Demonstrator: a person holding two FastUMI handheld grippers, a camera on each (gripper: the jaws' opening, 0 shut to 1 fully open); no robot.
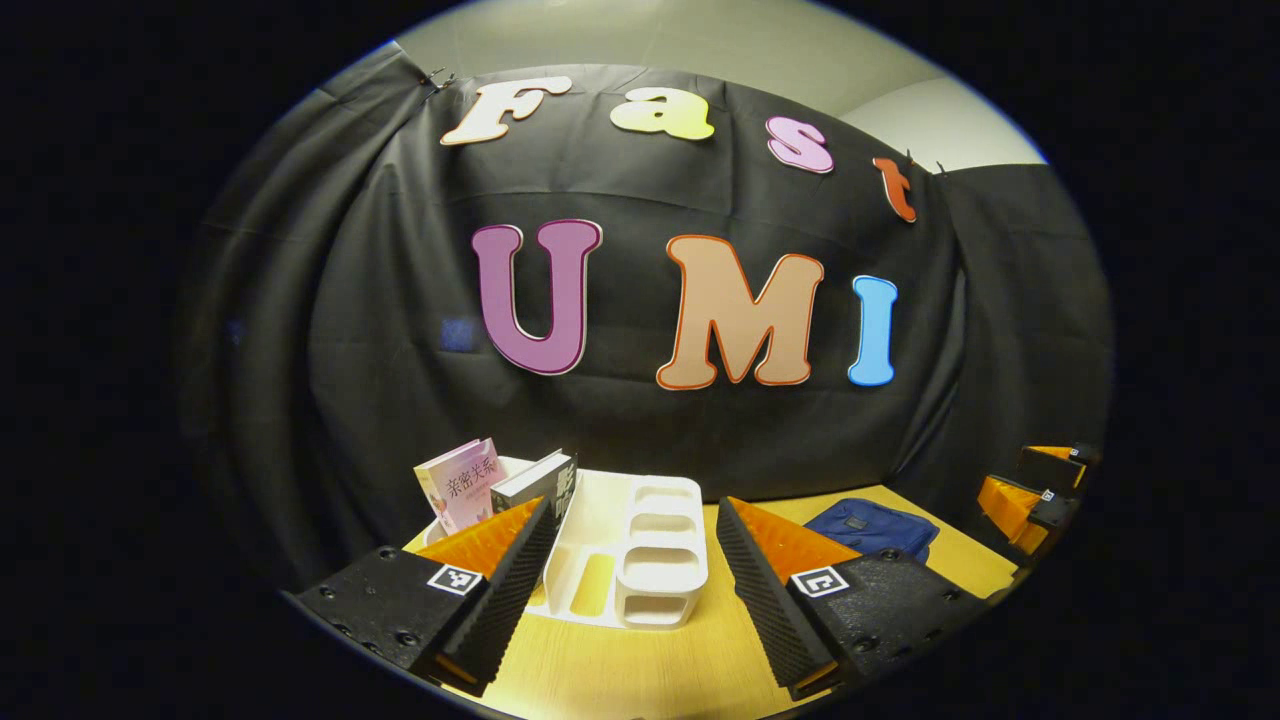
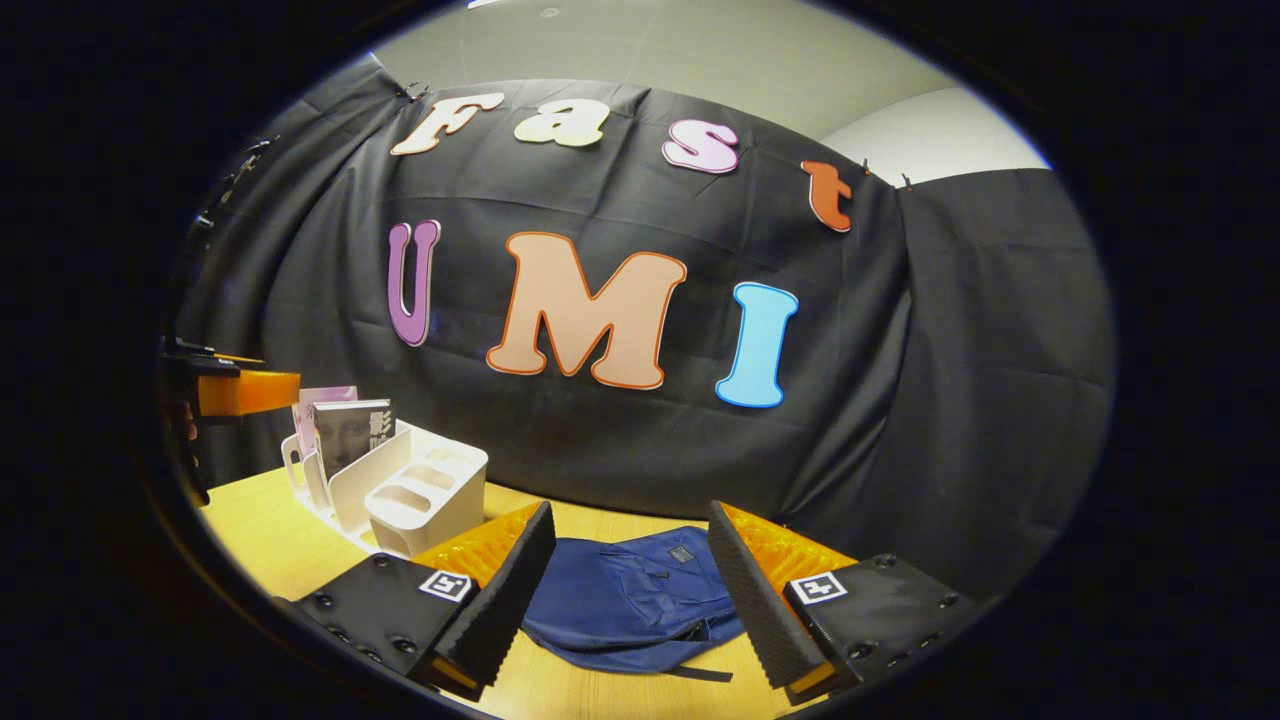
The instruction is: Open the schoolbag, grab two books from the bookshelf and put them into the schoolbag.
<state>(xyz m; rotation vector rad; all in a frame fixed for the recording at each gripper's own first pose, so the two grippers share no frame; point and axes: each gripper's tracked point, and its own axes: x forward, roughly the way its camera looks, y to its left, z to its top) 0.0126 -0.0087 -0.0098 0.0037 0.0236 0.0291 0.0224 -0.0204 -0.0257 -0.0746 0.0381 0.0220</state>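
A white bookshelf [image 1: 640,560] stands on the wooden table, straight ahead of my open left gripper [image 1: 635,575]. Two books lean in its left end: a pink book [image 1: 460,485] and a grey book [image 1: 535,480]. The blue schoolbag [image 1: 868,528] lies flat to the right of the shelf. In the right gripper view the schoolbag [image 2: 630,595] lies just beyond my open right gripper [image 2: 630,590], its flap closed as far as I can see. The bookshelf [image 2: 400,490] with the two books [image 2: 345,430] sits to the left there. The other gripper [image 2: 225,390] shows at the left edge.
The wooden table [image 2: 270,540] runs up to the black cloth wall behind the shelf and the bag. The right gripper [image 1: 1040,490] appears at the far right of the left gripper view. A strap [image 2: 690,672] of the bag trails toward the front.
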